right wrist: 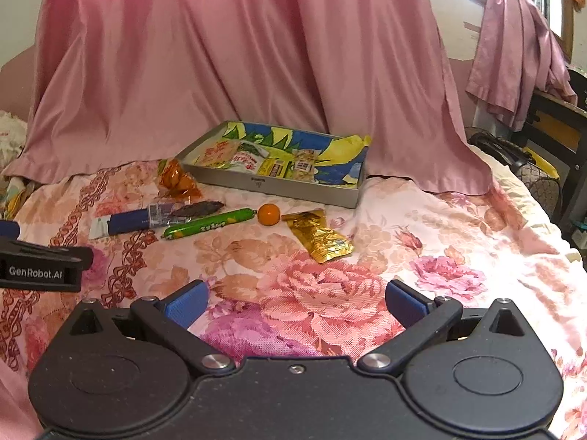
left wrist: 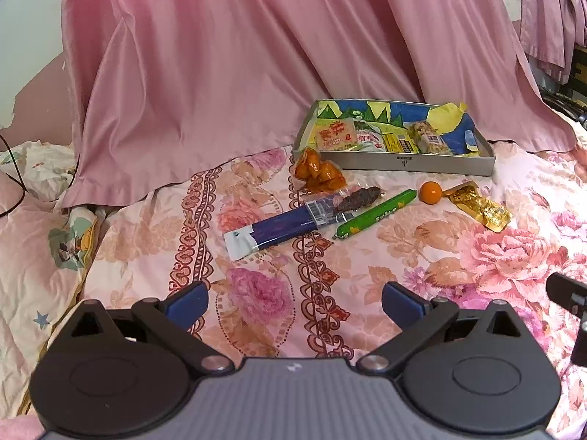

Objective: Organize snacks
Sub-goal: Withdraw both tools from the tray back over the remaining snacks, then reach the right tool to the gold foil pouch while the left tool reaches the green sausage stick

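Grey metal tray (left wrist: 400, 163) sits at the back of the flowered bedspread (left wrist: 256, 293), already holding several packets, and six snacks lie loose in front of it. Just before its left corner is the orange bag (left wrist: 318, 172); nearer us the blue pouch (left wrist: 273, 229), a dark strip (left wrist: 357, 198) and the green sausage (left wrist: 376, 213). Before the tray's middle sits the small orange (left wrist: 430, 192), with the gold packet (left wrist: 478, 205) touching it. Left tool (left wrist: 295, 302) is wide open and empty; right tool (right wrist: 296, 302) likewise. All look light. Foil looks slippery and crinkly, so pinch a flat edge. That sausage seems firm, so take its middle. Round fruit may roll, so squeeze it gently.
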The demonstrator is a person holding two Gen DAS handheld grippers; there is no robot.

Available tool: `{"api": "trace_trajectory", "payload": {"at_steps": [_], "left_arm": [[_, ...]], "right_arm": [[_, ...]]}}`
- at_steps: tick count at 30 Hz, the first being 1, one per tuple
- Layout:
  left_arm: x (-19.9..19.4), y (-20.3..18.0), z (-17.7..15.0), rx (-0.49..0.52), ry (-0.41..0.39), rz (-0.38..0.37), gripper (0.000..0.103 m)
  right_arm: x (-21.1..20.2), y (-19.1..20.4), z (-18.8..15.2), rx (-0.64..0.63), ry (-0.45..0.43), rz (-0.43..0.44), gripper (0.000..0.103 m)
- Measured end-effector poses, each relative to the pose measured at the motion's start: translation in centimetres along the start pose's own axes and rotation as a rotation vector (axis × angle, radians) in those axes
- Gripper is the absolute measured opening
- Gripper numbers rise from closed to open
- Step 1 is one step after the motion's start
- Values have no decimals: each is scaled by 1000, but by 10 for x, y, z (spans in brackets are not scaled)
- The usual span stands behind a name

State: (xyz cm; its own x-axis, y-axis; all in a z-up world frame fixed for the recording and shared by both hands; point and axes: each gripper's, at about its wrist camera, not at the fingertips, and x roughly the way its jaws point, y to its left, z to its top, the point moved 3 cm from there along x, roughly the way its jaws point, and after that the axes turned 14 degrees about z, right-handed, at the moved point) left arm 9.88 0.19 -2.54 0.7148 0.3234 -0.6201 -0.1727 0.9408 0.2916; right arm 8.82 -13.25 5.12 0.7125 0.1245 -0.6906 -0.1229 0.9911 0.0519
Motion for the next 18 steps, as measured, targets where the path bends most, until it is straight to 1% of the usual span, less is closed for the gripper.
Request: {"api": "trace_trajectory", "payload": {"at_steps": [6,12,18], "left_arm": [[4,0,0,0,22,-1,103],[11,-1,2,3,52,-11,103],[23,-11,9,48,68,-47,103]], "right_arm": [[4,2,0,-6,23,19,102],[10,-8,9,44,45,57,102],[22,-19,22,32,69,75,102]]}}
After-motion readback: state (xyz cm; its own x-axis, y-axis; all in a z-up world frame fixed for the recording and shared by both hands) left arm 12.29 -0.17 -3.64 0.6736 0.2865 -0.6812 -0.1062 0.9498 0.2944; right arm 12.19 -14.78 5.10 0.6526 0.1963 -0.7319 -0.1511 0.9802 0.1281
